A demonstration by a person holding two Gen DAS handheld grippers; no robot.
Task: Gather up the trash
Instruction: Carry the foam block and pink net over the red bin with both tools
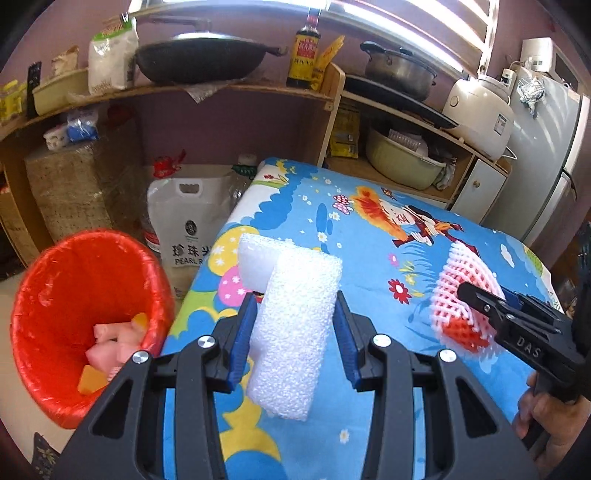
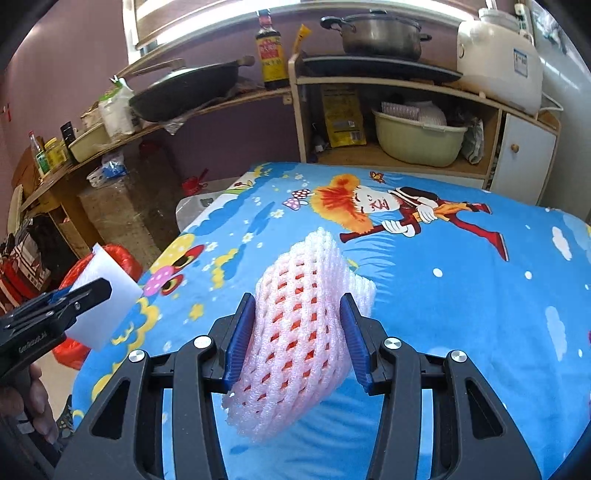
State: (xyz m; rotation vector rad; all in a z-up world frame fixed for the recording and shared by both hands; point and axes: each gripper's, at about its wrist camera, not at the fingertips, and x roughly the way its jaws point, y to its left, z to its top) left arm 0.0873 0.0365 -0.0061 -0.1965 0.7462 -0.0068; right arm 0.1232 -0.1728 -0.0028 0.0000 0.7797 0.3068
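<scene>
My left gripper is shut on a white foam block, held above the left part of the blue cartoon-print table cover. An orange-red trash bin with a plastic liner stands on the floor to the left, with pink and yellow scraps inside. My right gripper is shut on a pink foam fruit net, lifted off the cover. In the left wrist view the right gripper and the net show at the right. In the right wrist view the left gripper with its foam block shows at the left, in front of the bin.
A white rice bag stands between the bin and the table. Wooden shelves behind carry a wok, a sauce bottle, a pot, a rice cooker and a green basin. A person's hand holds the right gripper's handle.
</scene>
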